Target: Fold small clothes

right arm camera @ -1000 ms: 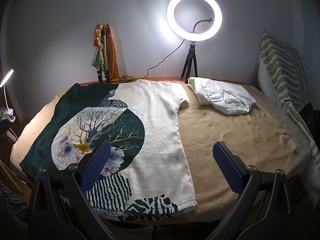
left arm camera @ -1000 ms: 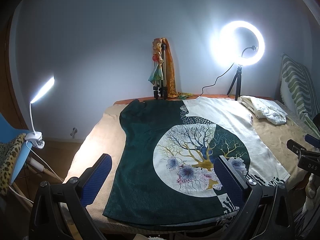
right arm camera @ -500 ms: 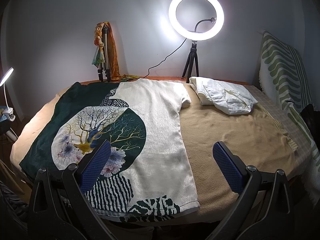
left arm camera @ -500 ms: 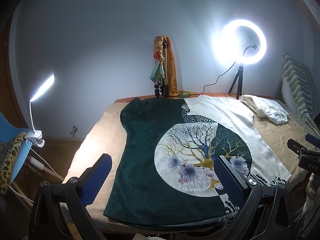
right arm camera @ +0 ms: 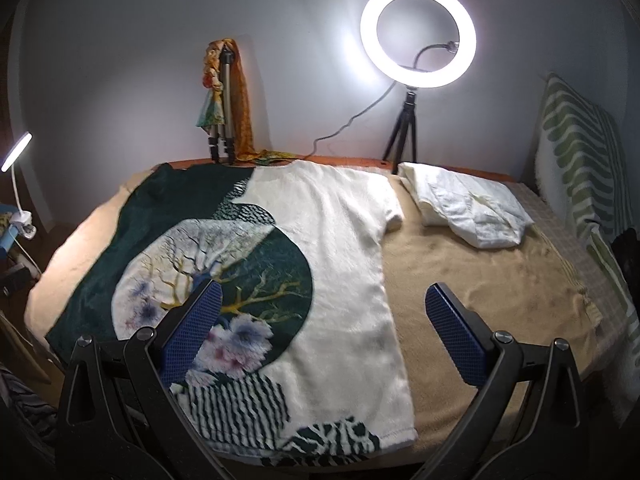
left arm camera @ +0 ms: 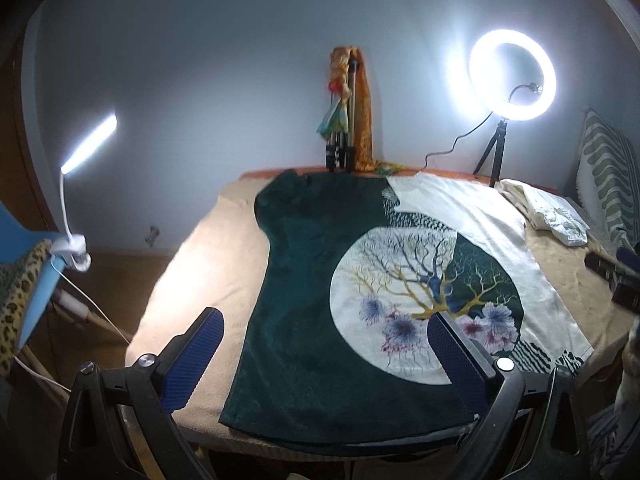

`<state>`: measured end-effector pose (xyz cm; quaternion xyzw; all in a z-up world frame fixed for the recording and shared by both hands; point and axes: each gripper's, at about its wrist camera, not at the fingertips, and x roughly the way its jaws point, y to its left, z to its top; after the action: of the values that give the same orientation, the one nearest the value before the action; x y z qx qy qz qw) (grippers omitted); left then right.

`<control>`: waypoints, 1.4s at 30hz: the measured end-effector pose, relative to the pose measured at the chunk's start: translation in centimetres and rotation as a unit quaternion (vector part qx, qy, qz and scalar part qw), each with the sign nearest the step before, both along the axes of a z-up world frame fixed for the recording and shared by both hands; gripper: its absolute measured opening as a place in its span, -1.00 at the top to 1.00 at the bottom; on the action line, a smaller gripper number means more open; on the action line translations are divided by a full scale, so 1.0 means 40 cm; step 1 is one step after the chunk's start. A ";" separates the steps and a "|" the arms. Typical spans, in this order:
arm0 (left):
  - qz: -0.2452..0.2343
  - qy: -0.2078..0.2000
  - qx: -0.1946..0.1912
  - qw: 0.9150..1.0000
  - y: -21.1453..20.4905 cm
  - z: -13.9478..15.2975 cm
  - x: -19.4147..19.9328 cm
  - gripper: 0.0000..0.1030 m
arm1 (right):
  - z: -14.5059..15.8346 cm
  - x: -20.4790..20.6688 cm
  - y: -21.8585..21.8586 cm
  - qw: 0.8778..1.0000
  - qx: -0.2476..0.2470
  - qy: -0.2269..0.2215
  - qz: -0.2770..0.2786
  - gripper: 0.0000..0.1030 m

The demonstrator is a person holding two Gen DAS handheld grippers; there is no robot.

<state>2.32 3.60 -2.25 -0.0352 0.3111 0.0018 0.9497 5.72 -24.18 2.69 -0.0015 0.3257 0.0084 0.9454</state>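
Observation:
A dark green and cream T-shirt (left arm camera: 360, 280) with a tree-in-a-circle print lies flat and spread out on the tan blanket, collar toward the wall; it also shows in the right wrist view (right arm camera: 340, 264). My left gripper (left arm camera: 324, 356) is open and empty, above the shirt's near hem on the green side. My right gripper (right arm camera: 320, 332) is open and empty, above the shirt's cream side and its right edge. The right gripper's body (left arm camera: 616, 276) shows at the right edge of the left wrist view.
A folded white garment (right arm camera: 468, 212) lies at the back right of the blanket (right arm camera: 492, 280). A ring light on a tripod (right arm camera: 418, 36) and a second tripod draped with orange cloth (right arm camera: 224, 100) stand by the wall. A clip lamp (left arm camera: 80, 184) stands left. A striped cushion (right arm camera: 580, 168) leans right.
Both grippers have moved forward and slightly lower over the shirt. Both stay open. The shirt has not moved.

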 end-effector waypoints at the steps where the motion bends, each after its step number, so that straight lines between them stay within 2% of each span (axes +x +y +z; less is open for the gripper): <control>1: 0.002 0.006 0.001 1.000 0.011 -0.006 0.004 -0.97 | 0.004 0.015 0.005 1.000 0.005 0.000 0.008 -1.00; 2: 0.003 0.016 0.013 1.000 0.015 -0.009 0.005 -0.95 | 0.014 0.032 0.016 1.000 0.007 0.000 0.018 -1.00; 5: 0.001 0.042 0.017 0.999 0.040 -0.028 0.009 -0.83 | 0.043 0.087 0.062 0.998 0.001 0.002 0.055 -1.00; 9: 0.013 0.066 0.008 0.998 0.089 -0.062 0.000 -0.67 | 0.085 0.174 0.131 0.995 0.001 0.005 0.103 -1.00; 14: 0.024 0.086 -0.039 0.995 0.153 -0.118 0.004 -0.40 | 0.118 0.296 0.220 0.989 0.022 0.020 0.148 -1.00; 19: 0.025 0.110 -0.070 0.991 0.193 -0.170 0.013 -0.24 | 0.127 0.416 0.302 0.981 0.064 0.049 0.175 -0.91; 20: 0.024 0.112 -0.072 0.991 0.195 -0.176 0.014 -0.15 | 0.125 0.437 0.317 0.980 0.069 0.054 0.178 -0.88; 26: 0.023 0.125 -0.100 0.987 0.219 -0.230 0.037 0.07 | 0.093 0.576 0.450 0.970 0.083 0.096 0.208 -0.83; 34: 0.005 0.132 -0.137 0.982 0.244 -0.269 0.062 0.17 | 0.025 0.746 0.653 0.958 0.072 0.141 0.240 -0.79; 36: -0.008 0.142 -0.150 0.978 0.243 -0.282 0.068 0.18 | 0.008 0.783 0.695 0.955 0.073 0.151 0.244 -0.79; 42: -0.031 0.159 -0.197 0.967 0.244 -0.311 0.085 0.43 | -0.060 0.886 0.834 0.949 0.052 0.174 0.258 -0.79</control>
<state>5.74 13.37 -14.69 -0.2114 0.4532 -0.0835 0.8620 41.16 9.17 0.30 -0.0351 0.4724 0.2693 0.8385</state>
